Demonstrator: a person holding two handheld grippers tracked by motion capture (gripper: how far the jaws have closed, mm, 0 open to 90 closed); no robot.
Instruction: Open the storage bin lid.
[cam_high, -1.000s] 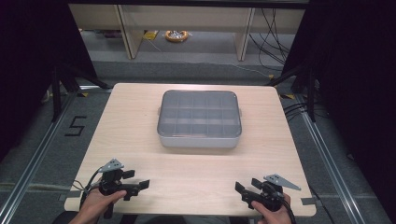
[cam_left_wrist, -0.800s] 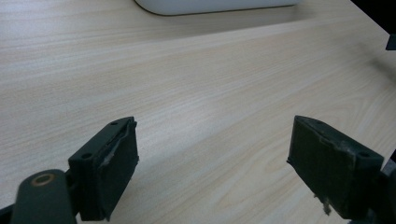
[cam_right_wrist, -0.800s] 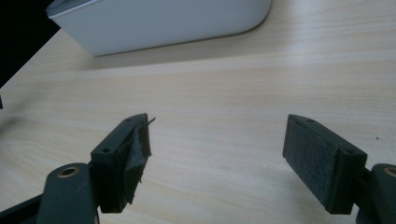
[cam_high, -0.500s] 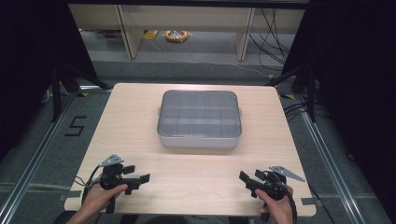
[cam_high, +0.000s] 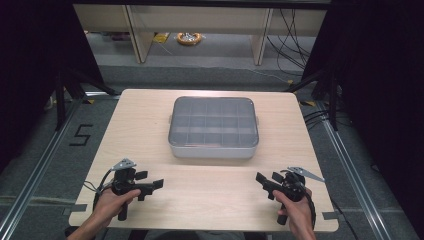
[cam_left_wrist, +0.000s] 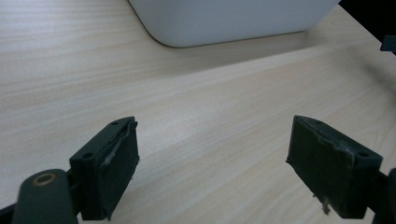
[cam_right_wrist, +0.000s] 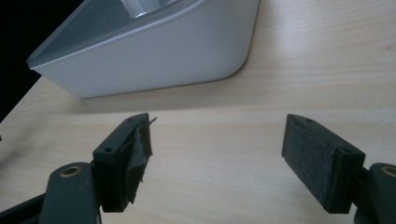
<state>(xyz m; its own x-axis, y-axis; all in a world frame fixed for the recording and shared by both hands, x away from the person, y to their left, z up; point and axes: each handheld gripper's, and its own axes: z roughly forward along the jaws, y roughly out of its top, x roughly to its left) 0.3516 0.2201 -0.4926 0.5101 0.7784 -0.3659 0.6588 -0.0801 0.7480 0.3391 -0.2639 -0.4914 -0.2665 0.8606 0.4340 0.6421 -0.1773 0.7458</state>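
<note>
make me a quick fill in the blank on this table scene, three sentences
1. The grey box with a clear lid stands on the ______ table.
2. The left gripper has its jaws ______, nothing between them.
3. The right gripper is ______ the box, not touching.

Missing words: wooden; open; apart from

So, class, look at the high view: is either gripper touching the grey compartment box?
No: the left gripper and the right gripper sit near the table's front edge, with bare wood between them and the box.

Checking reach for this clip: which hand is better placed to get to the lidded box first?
Neither clearly. Both tongs, left and right, are open and empty near the front edge, about equally far from the box.
</note>
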